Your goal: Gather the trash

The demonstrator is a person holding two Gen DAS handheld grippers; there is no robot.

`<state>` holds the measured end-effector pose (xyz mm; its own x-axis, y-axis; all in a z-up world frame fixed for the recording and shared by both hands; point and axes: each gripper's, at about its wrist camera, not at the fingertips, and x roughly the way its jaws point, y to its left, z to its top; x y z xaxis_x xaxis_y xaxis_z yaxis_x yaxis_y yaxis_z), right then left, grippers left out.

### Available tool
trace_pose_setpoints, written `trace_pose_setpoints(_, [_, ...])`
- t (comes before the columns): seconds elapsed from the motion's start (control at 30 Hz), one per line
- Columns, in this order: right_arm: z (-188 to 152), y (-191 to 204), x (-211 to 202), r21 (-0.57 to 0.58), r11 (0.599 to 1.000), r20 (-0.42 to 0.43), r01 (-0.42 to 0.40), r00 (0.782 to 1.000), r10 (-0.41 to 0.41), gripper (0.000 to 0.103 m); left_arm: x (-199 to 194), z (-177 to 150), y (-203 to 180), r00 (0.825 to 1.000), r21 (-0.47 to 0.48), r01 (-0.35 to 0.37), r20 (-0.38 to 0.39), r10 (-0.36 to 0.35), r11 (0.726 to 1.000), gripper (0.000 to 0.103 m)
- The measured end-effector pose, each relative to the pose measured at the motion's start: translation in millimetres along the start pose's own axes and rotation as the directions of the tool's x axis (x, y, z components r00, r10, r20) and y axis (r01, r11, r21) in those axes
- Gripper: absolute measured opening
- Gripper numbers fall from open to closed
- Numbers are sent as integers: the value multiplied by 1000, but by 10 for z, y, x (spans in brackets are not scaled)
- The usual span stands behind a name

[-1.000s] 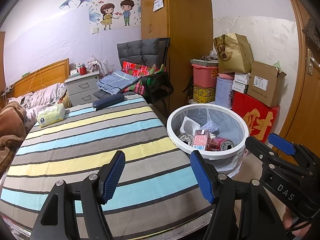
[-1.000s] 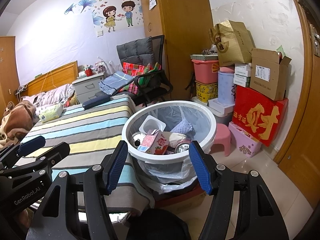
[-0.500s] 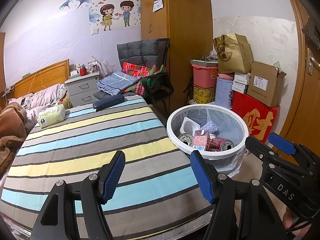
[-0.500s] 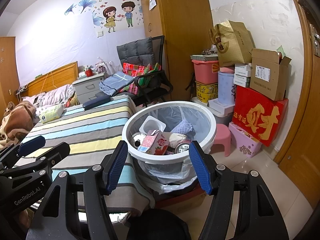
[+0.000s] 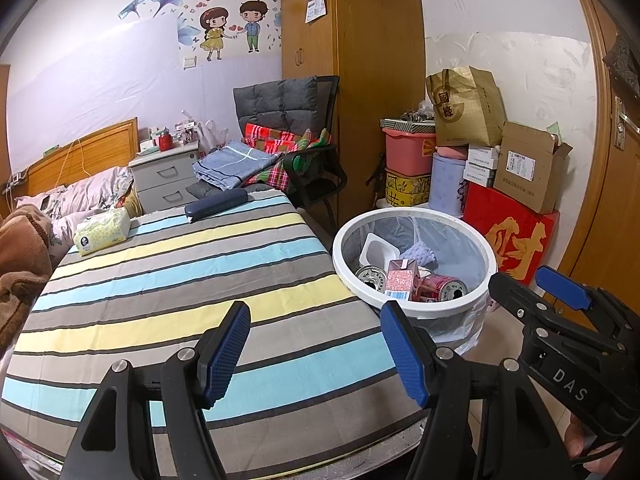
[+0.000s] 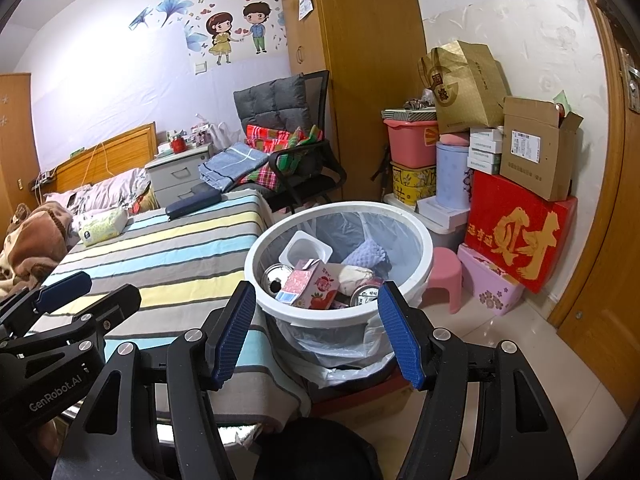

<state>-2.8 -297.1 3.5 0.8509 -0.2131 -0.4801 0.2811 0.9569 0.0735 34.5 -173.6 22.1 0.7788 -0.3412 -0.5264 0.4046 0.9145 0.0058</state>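
Observation:
A white round trash bin (image 5: 416, 304) (image 6: 340, 316) with a clear liner stands at the bed's right side. Inside lie a pink carton (image 5: 401, 280) (image 6: 310, 285), cans (image 5: 443, 287) (image 6: 364, 295), a white cup (image 6: 306, 249) and a bluish cloth (image 6: 366, 252). My left gripper (image 5: 316, 354) is open and empty above the striped bedspread (image 5: 180, 280). My right gripper (image 6: 316, 334) is open and empty just in front of the bin. Each gripper also shows in the other's view: right (image 5: 560, 320), left (image 6: 68, 308).
On the bed lie a tissue pack (image 5: 102, 232) and a dark blue case (image 5: 216, 204). A chair with folded clothes (image 5: 288, 148), a nightstand (image 5: 168, 178), stacked boxes (image 5: 516, 200), a pink stool (image 6: 444, 276) and a wooden door (image 5: 612, 200) surround the bin.

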Motion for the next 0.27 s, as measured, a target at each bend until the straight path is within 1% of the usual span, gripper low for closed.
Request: trace_pose_setpoints(0.27, [-2, 2, 0, 0, 1000, -1, 1, 1000, -1, 65, 0, -7, -12, 1000, -1, 1, -3, -1, 1000, 67])
